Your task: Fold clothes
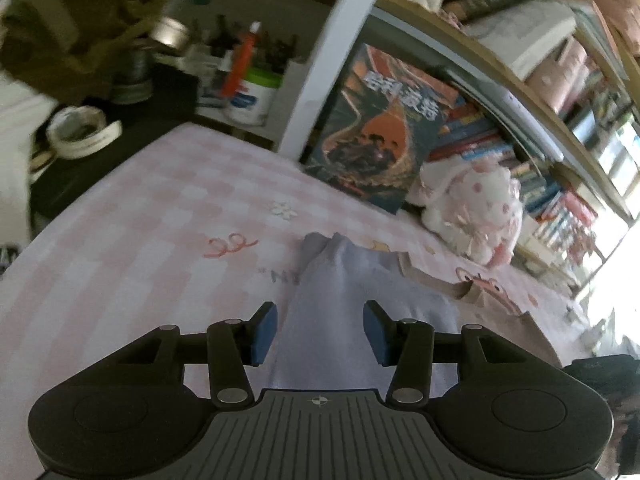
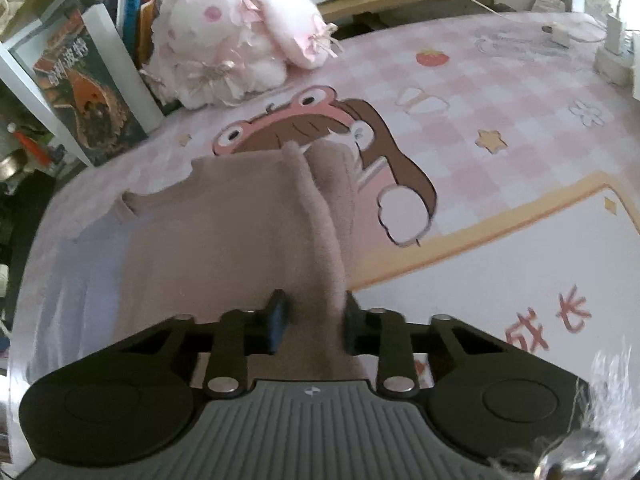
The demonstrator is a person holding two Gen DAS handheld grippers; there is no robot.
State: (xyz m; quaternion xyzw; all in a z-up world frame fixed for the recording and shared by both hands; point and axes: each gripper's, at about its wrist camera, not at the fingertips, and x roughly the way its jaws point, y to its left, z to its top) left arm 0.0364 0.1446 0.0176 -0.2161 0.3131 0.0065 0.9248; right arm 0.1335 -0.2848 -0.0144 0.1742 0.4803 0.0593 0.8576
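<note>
The left tongs [image 1: 320, 330] stand partly open over a pale lilac garment [image 1: 344, 304], their blue pads clear of the cloth. The right tongs [image 2: 314, 322] are narrowed around a raised fold of the beige garment [image 2: 224, 240] lying on the pink checked desk [image 2: 500, 92].

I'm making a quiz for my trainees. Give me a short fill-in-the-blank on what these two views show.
1. The left tool hangs over a pale ___ cloth.
2. The right tool has a fold of ___ garment between its pads.
3. The plush toy lies beside the ___.
4. The tablecloth is checked pink and ___.

Missing words: blue; beige; book; white
</note>
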